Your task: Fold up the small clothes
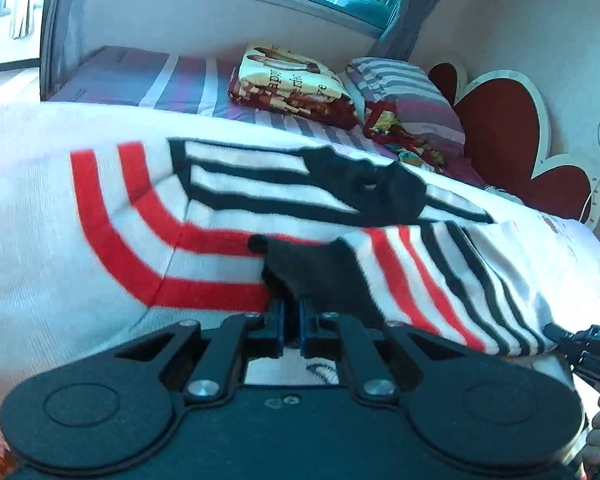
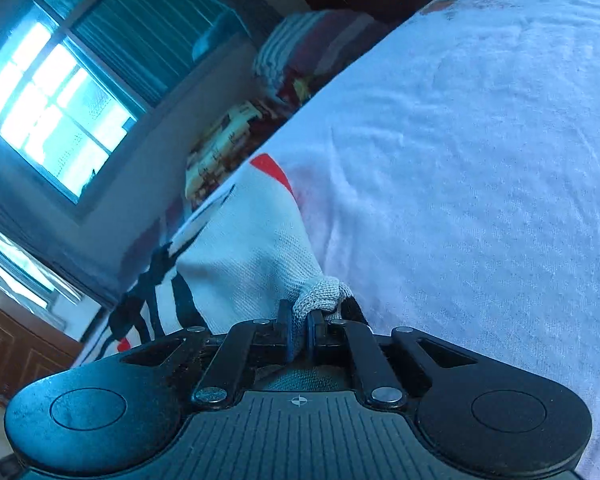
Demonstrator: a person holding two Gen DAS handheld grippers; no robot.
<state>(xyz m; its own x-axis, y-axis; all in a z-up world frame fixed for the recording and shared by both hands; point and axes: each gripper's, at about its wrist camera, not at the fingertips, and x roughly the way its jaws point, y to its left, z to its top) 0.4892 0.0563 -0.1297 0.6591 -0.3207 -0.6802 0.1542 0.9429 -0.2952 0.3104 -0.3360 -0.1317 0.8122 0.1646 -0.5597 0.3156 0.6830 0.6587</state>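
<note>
A small white knit garment (image 1: 220, 208) with red and black stripes lies spread on a white cloth-covered surface (image 2: 479, 160). My left gripper (image 1: 292, 316) is shut on a black-trimmed edge of the garment, low in the left wrist view. My right gripper (image 2: 300, 324) is shut on a bunched white ribbed edge of the same garment (image 2: 252, 248), which stretches away to the left. The right gripper's tip (image 1: 579, 344) also shows at the lower right of the left wrist view, beside the striped sleeve.
Behind the work surface is a bed with a striped sheet (image 1: 160, 80), a folded printed blanket (image 1: 292, 80) and a striped pillow (image 1: 403, 88). A red flower-shaped headboard (image 1: 507, 120) stands at the right. A window (image 2: 56, 100) is on the far wall.
</note>
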